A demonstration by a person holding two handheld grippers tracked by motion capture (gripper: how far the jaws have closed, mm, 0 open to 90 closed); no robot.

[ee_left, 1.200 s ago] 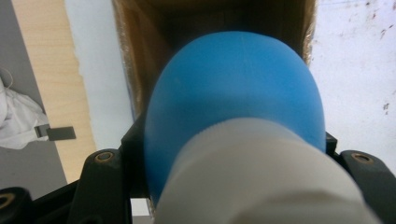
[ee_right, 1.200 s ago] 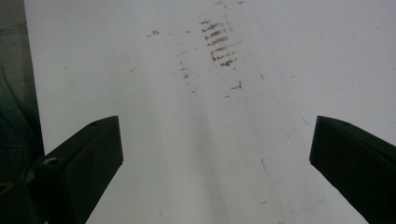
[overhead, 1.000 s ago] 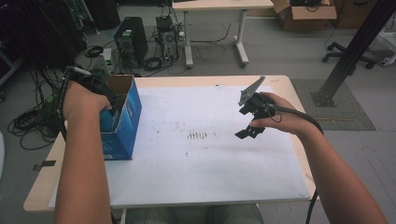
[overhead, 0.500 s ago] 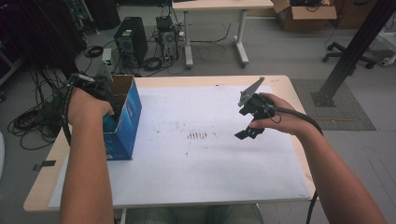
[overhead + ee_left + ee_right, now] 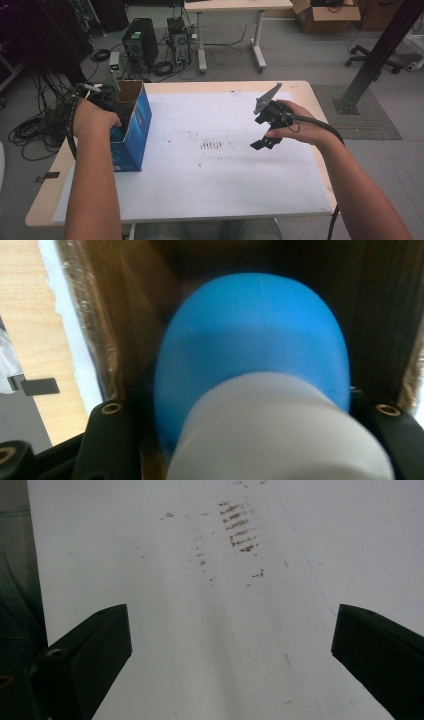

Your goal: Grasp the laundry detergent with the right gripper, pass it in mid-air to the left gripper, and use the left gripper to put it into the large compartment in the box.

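Covering most of the wooden surface (image 5: 305,90), a white sheet (image 5: 200,180) is lying flat, showing a patch of brown smudges (image 5: 211,145) near its middle. Standing upright at the sheet's left edge is an open blue cardboard box (image 5: 137,132), with the person's left hand (image 5: 92,120) reaching down into its top. Inside the box, the left tool (image 5: 250,440) is pinching a blue bottle with a white cap (image 5: 255,345), its black jaws pressing against the bottle's sides between the brown cardboard walls. Over on the right side, the right hand (image 5: 295,127) is holding the right tool (image 5: 265,142) above the sheet, well apart from the box, its jaws spread wide with nothing between them and pointing down toward the smudged area.
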